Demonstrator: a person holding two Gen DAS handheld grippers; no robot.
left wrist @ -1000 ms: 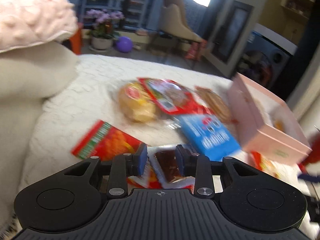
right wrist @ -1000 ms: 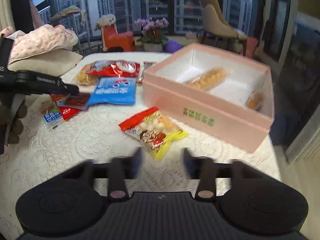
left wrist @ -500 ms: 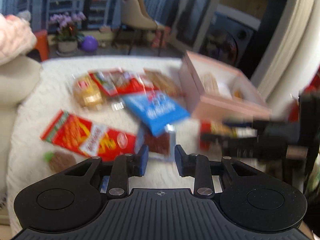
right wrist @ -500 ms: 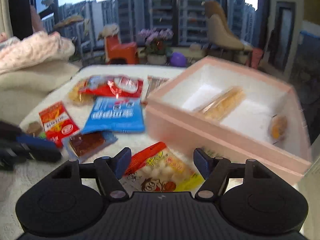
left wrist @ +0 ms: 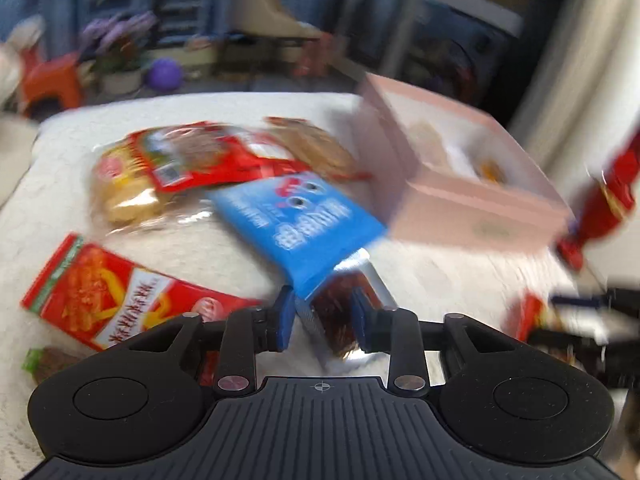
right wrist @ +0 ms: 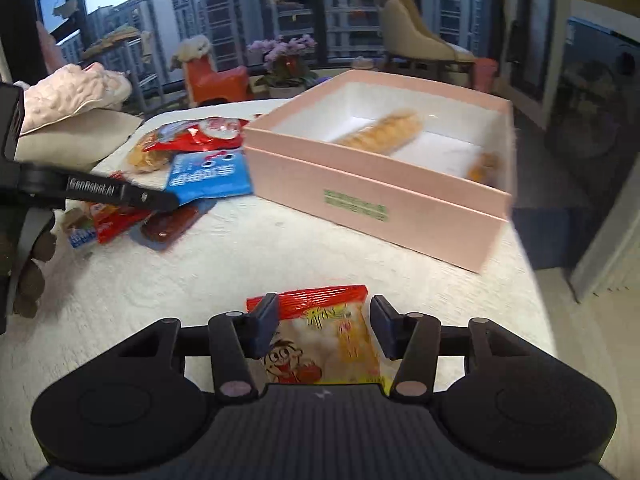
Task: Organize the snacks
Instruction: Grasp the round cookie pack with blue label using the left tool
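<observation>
My left gripper (left wrist: pixel 322 320) is open, its fingers on either side of a clear packet with a dark brown snack (left wrist: pixel 340 320) lying on the white lace tablecloth. The packet also shows in the right wrist view (right wrist: pixel 170 226). A blue packet (left wrist: pixel 304 224) lies just beyond it. My right gripper (right wrist: pixel 325 326) is open over a red and yellow cartoon snack bag (right wrist: pixel 322 336). The pink box (right wrist: pixel 384 200) stands ahead and holds a long bread roll (right wrist: pixel 380 132) and a small orange snack (right wrist: pixel 484 166).
A red rectangular packet (left wrist: pixel 120 296), a bread bag (left wrist: pixel 128 188) and a red foil bag (left wrist: pixel 212 160) lie left of the blue packet. Cushions (right wrist: pixel 72 120) sit at the table's left. The table edge runs right of the box.
My left gripper moved forward, so its fingers now straddle the brown snack packet. My right gripper drew back and lowered over the cartoon bag, with its jaws still apart.
</observation>
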